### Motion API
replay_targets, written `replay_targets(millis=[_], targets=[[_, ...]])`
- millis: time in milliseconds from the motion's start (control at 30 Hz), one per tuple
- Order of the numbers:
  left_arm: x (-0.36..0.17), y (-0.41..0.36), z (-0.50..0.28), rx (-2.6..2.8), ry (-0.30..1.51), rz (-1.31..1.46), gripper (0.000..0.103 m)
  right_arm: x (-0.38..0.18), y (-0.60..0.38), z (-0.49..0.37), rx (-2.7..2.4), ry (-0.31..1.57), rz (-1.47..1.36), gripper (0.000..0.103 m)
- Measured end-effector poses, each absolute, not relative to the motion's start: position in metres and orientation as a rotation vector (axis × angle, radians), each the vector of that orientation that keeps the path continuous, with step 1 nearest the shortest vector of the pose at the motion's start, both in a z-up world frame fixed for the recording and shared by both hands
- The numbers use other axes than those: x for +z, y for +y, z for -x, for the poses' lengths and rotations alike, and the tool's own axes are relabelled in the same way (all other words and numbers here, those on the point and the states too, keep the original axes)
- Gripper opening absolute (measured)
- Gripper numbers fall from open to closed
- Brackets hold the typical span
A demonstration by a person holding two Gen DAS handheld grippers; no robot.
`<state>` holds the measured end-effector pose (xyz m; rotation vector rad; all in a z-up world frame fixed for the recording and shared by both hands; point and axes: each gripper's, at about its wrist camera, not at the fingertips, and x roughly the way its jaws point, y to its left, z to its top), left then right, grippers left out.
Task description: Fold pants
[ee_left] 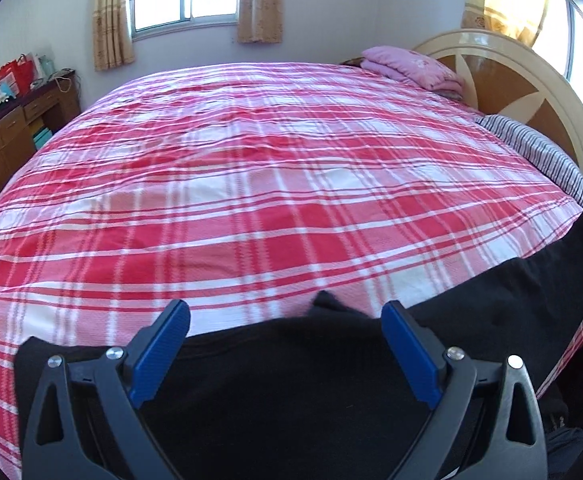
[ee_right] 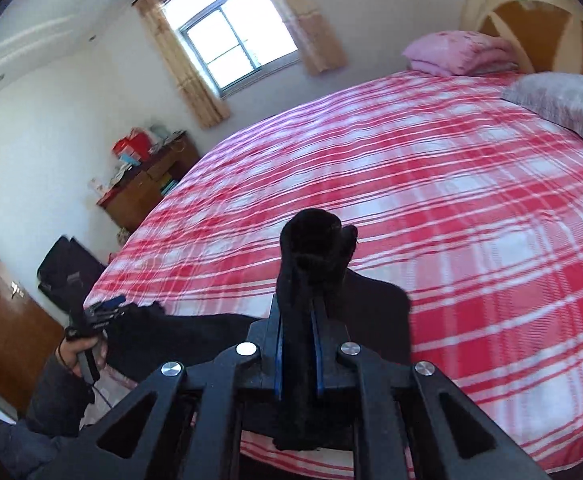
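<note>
With the right gripper [ee_right: 299,320] clamped on a bunched end of the black pants [ee_left: 291,372] and the left gripper [ee_left: 285,336] spread apart above the cloth, draw the pants flat across the near edge of the plaid bedspread [ee_left: 251,180] before folding.

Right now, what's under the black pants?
Under the black fabric pants lies the red-and-white plaid bedspread, showing all around them. The right gripper pinches one bunched end; anything beneath the cloth stays covered.
</note>
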<state>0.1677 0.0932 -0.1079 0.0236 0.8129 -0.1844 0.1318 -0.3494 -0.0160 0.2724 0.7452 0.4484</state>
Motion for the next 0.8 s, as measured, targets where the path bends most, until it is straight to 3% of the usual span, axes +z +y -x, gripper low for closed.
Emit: replay_targets(millis=[400, 800], targets=[[-0.119, 0.154, -0.131, -0.075, 0.831, -0.113, 0.099, -0.037, -0.202, -0.156, 0.682, 0.84, -0.151, 0.011], [-0.118, 0.169, -0.127, -0.075, 0.809, -0.115, 0.099, -0.125, -0.082, -0.172, 0.734, 1.0, 0.112, 0.011]])
